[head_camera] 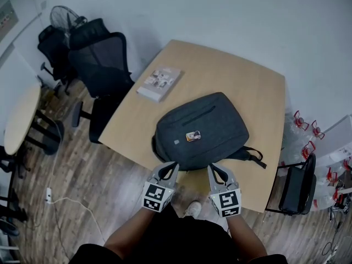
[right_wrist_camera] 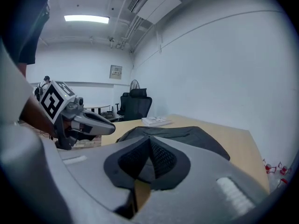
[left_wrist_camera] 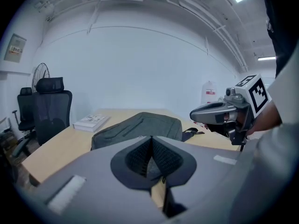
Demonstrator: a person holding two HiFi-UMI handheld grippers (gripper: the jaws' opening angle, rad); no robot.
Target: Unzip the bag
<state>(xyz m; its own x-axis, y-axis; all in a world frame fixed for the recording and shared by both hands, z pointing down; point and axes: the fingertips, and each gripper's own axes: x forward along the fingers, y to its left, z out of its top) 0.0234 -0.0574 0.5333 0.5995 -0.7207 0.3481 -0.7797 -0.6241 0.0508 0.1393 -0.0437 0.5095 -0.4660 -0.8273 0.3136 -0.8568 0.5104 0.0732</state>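
Left tongs (head_camera: 174, 165), right tongs (head_camera: 211, 168) closed, dark grey backpack (head_camera: 201, 126) lying flat

No legible text or labels

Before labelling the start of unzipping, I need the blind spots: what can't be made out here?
- The zip pull of the backpack: in the head view the left gripper and right gripper cover the near edge; in both gripper views the shut jaws block it.
- Whether either gripper pinches anything: the jaws hide it.
- The badge on the backpack, head view: too small to read.
- The book cover, head view: print too small.
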